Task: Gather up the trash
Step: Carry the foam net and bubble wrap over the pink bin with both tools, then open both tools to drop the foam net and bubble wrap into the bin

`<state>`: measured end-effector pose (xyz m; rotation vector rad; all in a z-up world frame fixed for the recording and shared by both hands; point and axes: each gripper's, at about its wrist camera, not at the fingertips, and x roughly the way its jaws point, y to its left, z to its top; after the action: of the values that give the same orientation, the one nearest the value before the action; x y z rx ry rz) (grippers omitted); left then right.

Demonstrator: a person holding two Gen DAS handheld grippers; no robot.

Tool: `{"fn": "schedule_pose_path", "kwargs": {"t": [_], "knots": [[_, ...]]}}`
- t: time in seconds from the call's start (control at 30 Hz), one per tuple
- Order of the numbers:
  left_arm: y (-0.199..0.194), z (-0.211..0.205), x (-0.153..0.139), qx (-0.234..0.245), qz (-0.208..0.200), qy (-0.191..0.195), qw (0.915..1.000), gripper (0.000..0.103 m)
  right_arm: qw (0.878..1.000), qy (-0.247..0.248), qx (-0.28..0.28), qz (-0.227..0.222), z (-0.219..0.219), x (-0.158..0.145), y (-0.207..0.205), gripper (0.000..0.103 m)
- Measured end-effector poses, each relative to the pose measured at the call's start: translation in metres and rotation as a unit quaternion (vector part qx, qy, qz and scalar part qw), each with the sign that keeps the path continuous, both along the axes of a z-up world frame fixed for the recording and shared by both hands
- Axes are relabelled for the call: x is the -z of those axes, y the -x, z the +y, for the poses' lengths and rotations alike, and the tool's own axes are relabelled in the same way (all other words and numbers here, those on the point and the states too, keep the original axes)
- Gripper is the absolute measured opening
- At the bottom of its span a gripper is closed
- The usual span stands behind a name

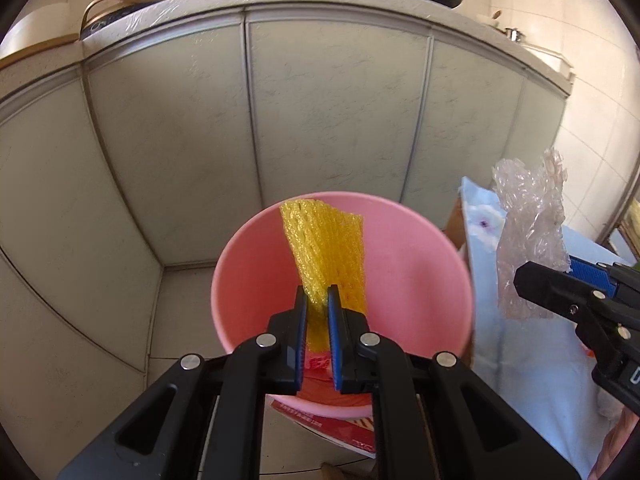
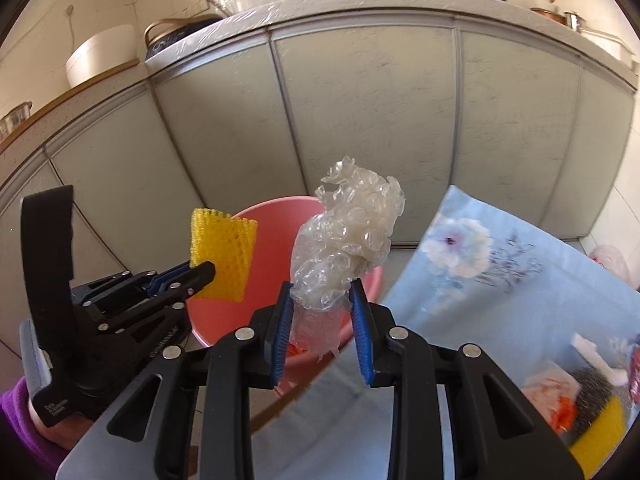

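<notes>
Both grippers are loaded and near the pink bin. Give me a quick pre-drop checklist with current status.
1. Left gripper clamped on yellow foam net: ok.
2. Right gripper clamped on bubble wrap: ok.
3. Net over the pink bin mouth: ok in the left wrist view.
4. Bubble wrap over the bin: not ok; it hangs beside the rim, over the floral cloth.
5. Room in the bin: ok; some red scraps at the bottom.
6. Grippers apart from each other: ok.

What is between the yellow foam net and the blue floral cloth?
In the right wrist view, the pink bin and the crumpled bubble wrap lie between the yellow foam net and the blue floral cloth.
</notes>
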<state>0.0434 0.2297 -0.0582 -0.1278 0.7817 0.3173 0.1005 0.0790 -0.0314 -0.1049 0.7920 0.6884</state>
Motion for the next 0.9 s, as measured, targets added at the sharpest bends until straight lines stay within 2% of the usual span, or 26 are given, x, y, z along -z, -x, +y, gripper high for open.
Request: {"fn": "schedule_pose_path", "kwargs": {"t": [0.2, 0.4, 0.67, 0.83, 0.9], "knots": [[-0.013, 0.021, 0.025, -0.024, 0.033, 0.007, 0.9992, 0.009, 0.999, 0.011, -0.031, 0.014, 0.031, 0.016, -0.015, 0.029], [-0.024, 0.032, 0.047, -0.038, 0.059, 0.009, 0.9975, 0.009, 0.998, 0.036, -0.037, 0.038, 0.05, 0.044, -0.029, 0.029], [-0.034, 0.034, 0.052, -0.042, 0.072, 0.006, 0.9965, 0.01, 0.994, 0.063, -0.05, 0.073, 0.07, 0.067, -0.043, 0.029], [-0.044, 0.036, 0.048, -0.045, 0.078, 0.002, 0.9959, 0.013, 0.993, 0.059, -0.046, 0.095, 0.069, 0.073, -0.05, 0.038], [-0.044, 0.035, 0.047, -0.047, 0.077, 0.001, 0.9959, 0.019, 0.992, 0.056, -0.045, 0.1, 0.066, 0.074, -0.052, 0.043]]}}
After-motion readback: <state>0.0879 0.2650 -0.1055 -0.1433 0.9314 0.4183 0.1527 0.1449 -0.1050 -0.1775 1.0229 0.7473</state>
